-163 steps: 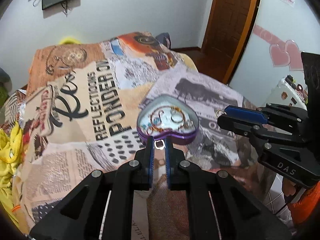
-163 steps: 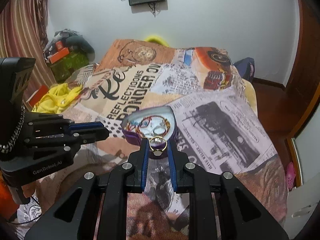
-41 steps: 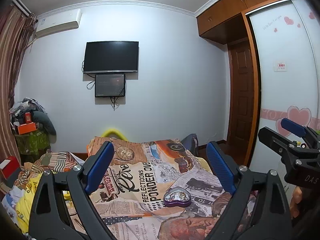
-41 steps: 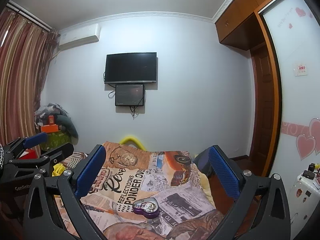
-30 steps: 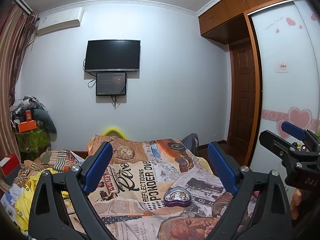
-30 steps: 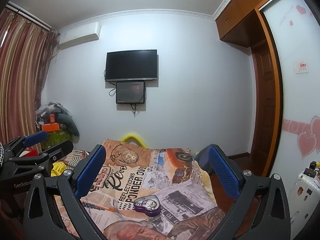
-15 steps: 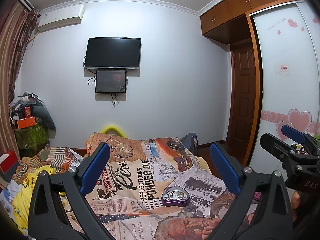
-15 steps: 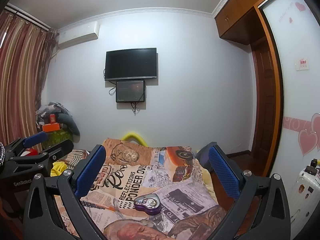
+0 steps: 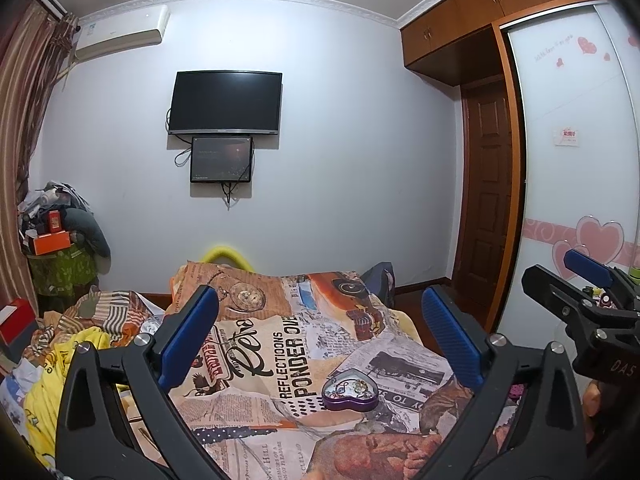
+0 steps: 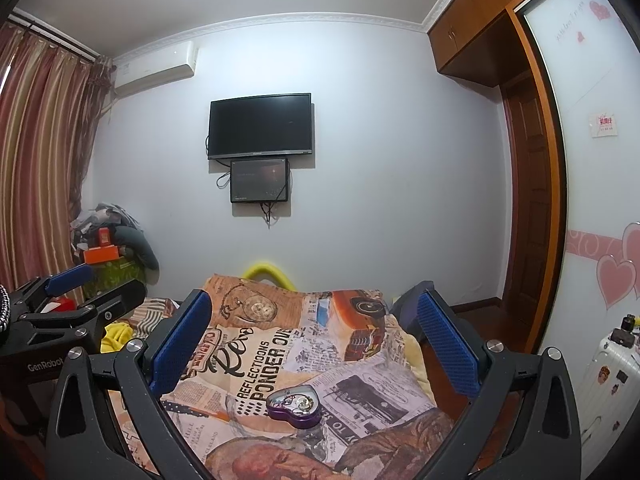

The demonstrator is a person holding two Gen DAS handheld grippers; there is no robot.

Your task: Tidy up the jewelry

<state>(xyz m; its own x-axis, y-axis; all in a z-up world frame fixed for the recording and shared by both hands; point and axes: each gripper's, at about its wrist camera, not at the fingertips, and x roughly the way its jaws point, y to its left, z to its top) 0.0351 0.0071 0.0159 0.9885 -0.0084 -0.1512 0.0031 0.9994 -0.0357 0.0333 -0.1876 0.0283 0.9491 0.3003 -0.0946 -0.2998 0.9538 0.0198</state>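
Both tools are raised and level, pointing down the room. The left gripper (image 9: 318, 334) has its jaws spread wide with nothing between them, and the right gripper (image 10: 314, 338) is the same: wide apart, empty. The heart-shaped tin (image 9: 350, 391) lies ahead of and below both, lid off, small jewelry pieces heaped inside. It sits near the foot end of the bedspread (image 9: 280, 332), its point turned roughly toward the left gripper's side. I'd judge neither gripper clearly nearer; either would have to dip down and forward to reach the tin. Beyond the tin, the newsprint-patterned bedspread runs to a wall with a mounted television (image 9: 226, 103).
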